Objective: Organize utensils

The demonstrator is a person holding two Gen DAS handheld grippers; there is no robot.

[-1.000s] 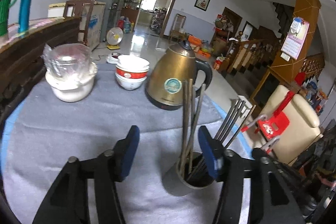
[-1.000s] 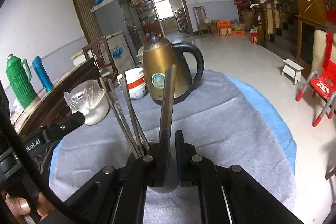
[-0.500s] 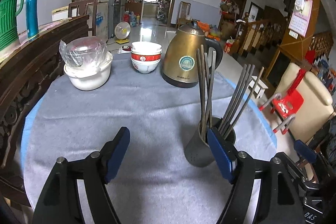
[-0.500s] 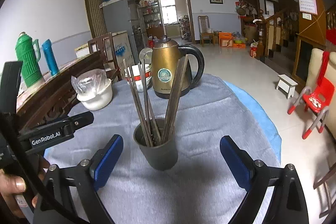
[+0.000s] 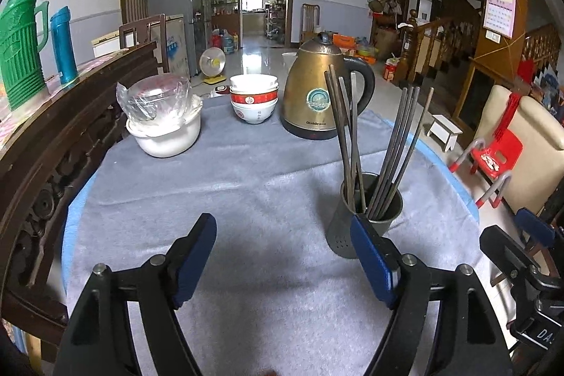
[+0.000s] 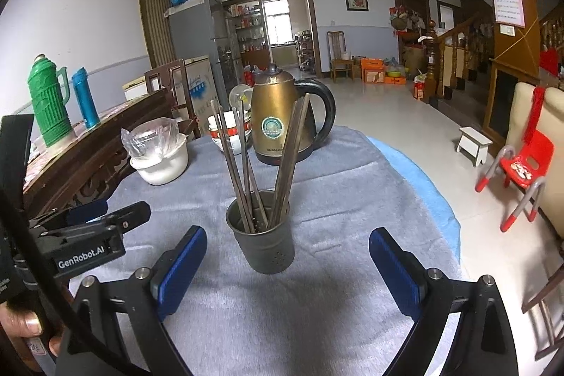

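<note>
A dark metal utensil cup (image 6: 262, 236) stands upright on the grey cloth and holds several chopsticks (image 6: 243, 171) leaning out both ways. In the left wrist view the cup (image 5: 366, 219) sits just beyond the right finger. My right gripper (image 6: 287, 266) is open and empty, its blue pads (image 6: 179, 265) apart in front of the cup. My left gripper (image 5: 283, 256) is open and empty over bare cloth, left of the cup. The left gripper body also shows in the right wrist view (image 6: 88, 235).
A brass kettle (image 5: 319, 97), stacked bowls (image 5: 253, 101) and a white bowl with a plastic bag (image 5: 164, 118) stand at the table's far side. A dark wooden rail (image 5: 53, 115) runs along the left. The table's right edge (image 6: 433, 199) drops to the floor.
My right gripper let go of the chopsticks into the cup, opened wide and drew back. My left gripper also pulled back from the cup and stays open.
</note>
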